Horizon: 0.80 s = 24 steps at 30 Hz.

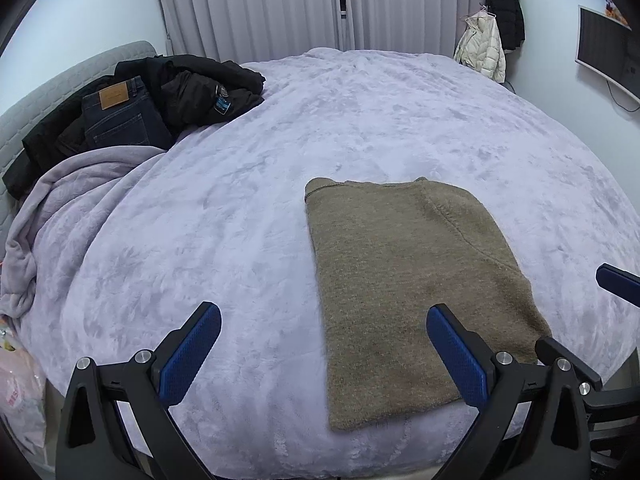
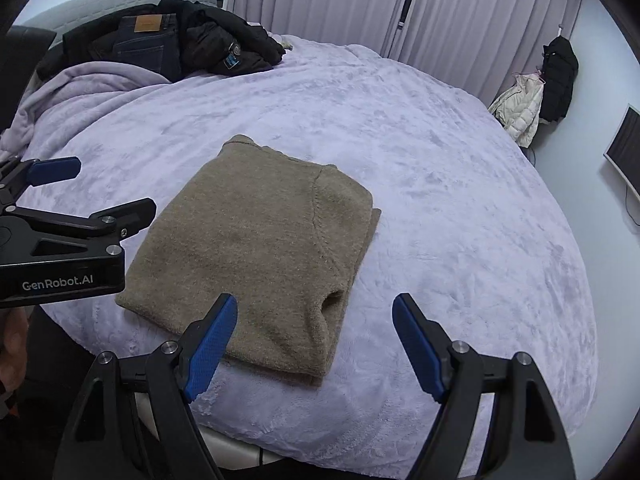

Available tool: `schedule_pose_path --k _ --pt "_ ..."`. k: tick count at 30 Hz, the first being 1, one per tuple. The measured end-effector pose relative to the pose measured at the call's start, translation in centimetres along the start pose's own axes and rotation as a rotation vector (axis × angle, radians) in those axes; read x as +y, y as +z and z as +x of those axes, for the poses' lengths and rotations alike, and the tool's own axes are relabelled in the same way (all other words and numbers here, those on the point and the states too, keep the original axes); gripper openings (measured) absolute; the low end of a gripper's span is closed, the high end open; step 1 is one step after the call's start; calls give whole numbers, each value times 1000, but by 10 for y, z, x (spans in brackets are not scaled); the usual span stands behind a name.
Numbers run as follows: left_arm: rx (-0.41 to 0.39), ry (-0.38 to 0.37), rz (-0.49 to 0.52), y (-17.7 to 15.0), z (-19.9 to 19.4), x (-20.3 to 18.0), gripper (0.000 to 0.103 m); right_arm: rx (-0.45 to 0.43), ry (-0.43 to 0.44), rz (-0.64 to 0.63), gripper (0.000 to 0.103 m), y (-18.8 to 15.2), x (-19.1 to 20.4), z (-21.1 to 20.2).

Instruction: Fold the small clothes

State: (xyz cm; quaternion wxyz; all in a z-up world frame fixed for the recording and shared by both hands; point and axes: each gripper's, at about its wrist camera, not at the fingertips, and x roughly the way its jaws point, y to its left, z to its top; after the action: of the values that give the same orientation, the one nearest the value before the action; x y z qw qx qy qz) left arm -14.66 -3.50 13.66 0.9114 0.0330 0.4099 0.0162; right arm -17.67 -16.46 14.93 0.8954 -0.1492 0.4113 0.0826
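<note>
A tan knit sweater (image 1: 408, 280) lies folded into a flat rectangle near the front edge of the bed, also seen in the right wrist view as the sweater (image 2: 256, 248). My left gripper (image 1: 324, 316) hovers above its near left part, open, with nothing between the blue pads. My right gripper (image 2: 316, 308) hangs open over the sweater's near right corner, holding nothing. The left gripper's body (image 2: 60, 236) shows at the left of the right wrist view, and one blue fingertip (image 1: 616, 280) of the right gripper shows at the right of the left wrist view.
A lilac fleece blanket (image 1: 320, 128) covers the bed, bunched at the left (image 1: 60, 216). Dark jeans (image 1: 120, 116) and a black jacket (image 1: 200, 88) are piled by the grey headboard. Curtains (image 1: 260, 4), hanging coats (image 1: 492, 32) and a monitor (image 1: 604, 52) stand behind. A plastic bag (image 1: 20, 396) lies at lower left.
</note>
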Motion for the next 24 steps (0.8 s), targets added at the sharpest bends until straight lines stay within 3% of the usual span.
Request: schedule_pose_path --k 10,13,24 --pt "-60 32 -43 2 -15 5 103 1 -9 -11 82 0 1 -4" --pt "-53 8 -54 2 -16 6 103 -1 -9 -14 82 0 3 -5" --pt "-112 32 -5 1 -32 -6 103 -9 -2 -30 82 0 6 -8"
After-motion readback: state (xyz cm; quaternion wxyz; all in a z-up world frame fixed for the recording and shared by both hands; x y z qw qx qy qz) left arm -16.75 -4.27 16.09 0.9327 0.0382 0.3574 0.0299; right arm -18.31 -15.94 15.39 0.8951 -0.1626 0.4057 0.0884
